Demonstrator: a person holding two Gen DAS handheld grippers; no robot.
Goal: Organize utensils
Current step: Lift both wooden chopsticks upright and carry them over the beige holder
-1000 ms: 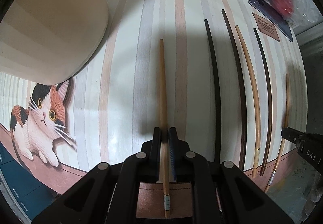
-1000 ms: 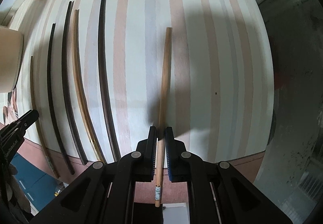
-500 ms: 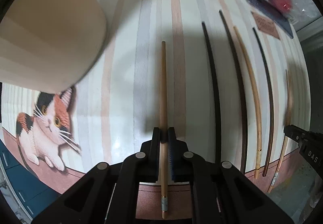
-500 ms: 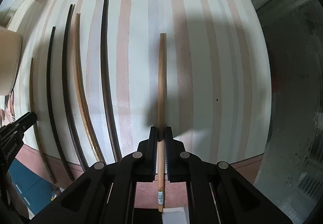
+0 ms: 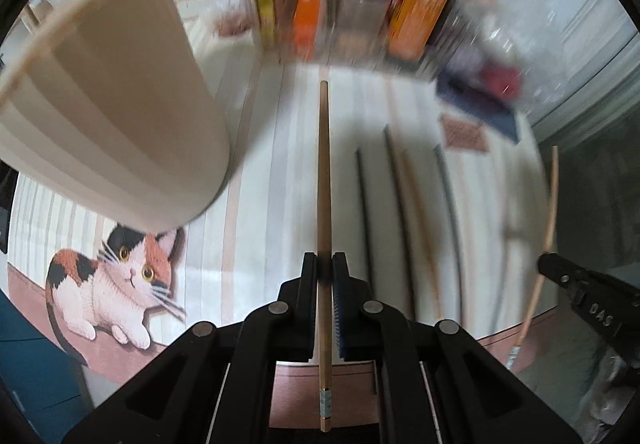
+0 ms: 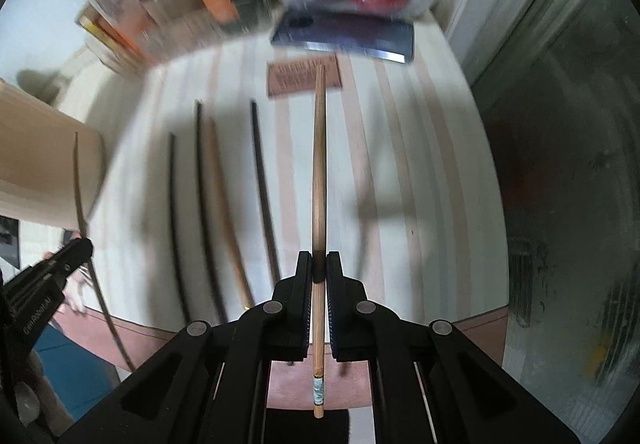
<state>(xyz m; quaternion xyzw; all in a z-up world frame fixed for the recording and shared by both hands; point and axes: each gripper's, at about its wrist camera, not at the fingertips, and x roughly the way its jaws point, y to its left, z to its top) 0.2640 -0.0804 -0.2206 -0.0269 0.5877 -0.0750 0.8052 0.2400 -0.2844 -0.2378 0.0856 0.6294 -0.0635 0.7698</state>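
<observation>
While four chopsticks (image 5: 404, 211) lie side by side on the striped mat (image 5: 256, 203), two more are lifted above it, one per gripper. Left gripper (image 5: 325, 272) points forward beside the beige holder (image 5: 108, 115), clamping a light wooden chopstick (image 5: 324, 171). Right gripper (image 6: 319, 272), likewise level, pinches a brown chopstick (image 6: 319, 163).

Black plastic tongs (image 5: 325, 264) with silver screws, blue-ridged pads.
</observation>
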